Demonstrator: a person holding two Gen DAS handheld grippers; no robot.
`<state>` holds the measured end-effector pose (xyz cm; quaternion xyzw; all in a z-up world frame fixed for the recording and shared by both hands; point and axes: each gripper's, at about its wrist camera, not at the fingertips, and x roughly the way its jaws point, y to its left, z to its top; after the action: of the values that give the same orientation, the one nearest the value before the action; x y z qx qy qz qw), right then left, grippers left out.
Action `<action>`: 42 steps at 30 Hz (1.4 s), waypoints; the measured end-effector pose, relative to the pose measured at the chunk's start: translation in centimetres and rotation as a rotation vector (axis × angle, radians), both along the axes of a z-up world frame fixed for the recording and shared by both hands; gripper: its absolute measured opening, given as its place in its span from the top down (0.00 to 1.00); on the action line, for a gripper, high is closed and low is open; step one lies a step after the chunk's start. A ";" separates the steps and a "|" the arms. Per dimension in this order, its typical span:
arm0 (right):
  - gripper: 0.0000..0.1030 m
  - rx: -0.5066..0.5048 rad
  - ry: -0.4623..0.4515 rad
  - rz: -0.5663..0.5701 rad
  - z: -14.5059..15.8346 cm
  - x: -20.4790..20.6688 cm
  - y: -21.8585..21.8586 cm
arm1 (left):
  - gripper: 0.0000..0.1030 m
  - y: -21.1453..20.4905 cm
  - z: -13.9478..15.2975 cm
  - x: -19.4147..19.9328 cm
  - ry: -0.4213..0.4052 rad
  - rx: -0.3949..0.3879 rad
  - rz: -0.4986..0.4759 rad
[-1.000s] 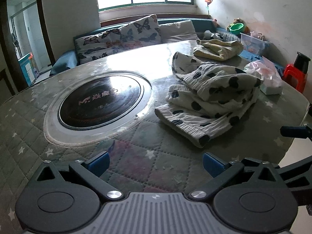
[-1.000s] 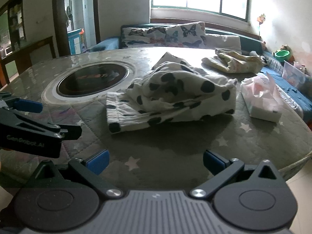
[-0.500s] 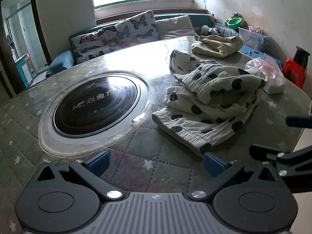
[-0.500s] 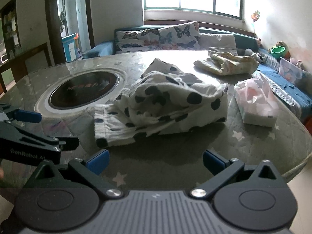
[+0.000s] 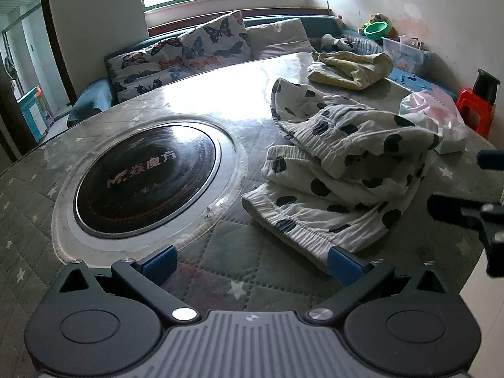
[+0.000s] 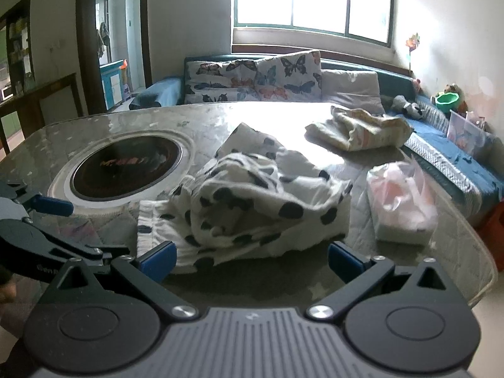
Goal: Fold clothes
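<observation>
The black hob disc reads "Mr." plus characters I can't make out. Two garments lie on the table: a crumpled spotted one near the front edge and a yellow one behind. The left gripper and right gripper both gape, empty.

Both tools sit closer to the spotted garment than a second ago: the left tool (blue pads wide apart) nears its hem, the right tool its front edge.

Tissue pack, butterfly cushions
</observation>
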<state>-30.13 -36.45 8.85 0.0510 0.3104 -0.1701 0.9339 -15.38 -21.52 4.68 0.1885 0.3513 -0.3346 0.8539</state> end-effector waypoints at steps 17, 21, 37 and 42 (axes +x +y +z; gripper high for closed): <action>0.04 -0.036 -0.008 0.016 1.4 2.0 -1.2 | 0.00 -2.5 -0.3 0.2 0.033 0.004 -0.092; 0.08 -0.036 -0.011 0.017 1.5 2.2 -1.5 | 0.00 -3.0 -0.3 0.2 0.042 -0.001 -0.114; 0.37 -0.043 0.029 0.031 1.3 3.9 -3.0 | 0.22 -4.6 -0.8 -0.5 0.071 -0.005 -0.228; 0.53 -0.022 0.035 0.031 1.2 4.3 -3.7 | 0.44 -5.0 -1.2 -0.3 0.091 0.002 -0.247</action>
<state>-25.81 -40.18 10.01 0.0331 0.3258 -0.1599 0.9312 -15.68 -26.50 3.44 0.2159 0.3643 -0.4451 0.7890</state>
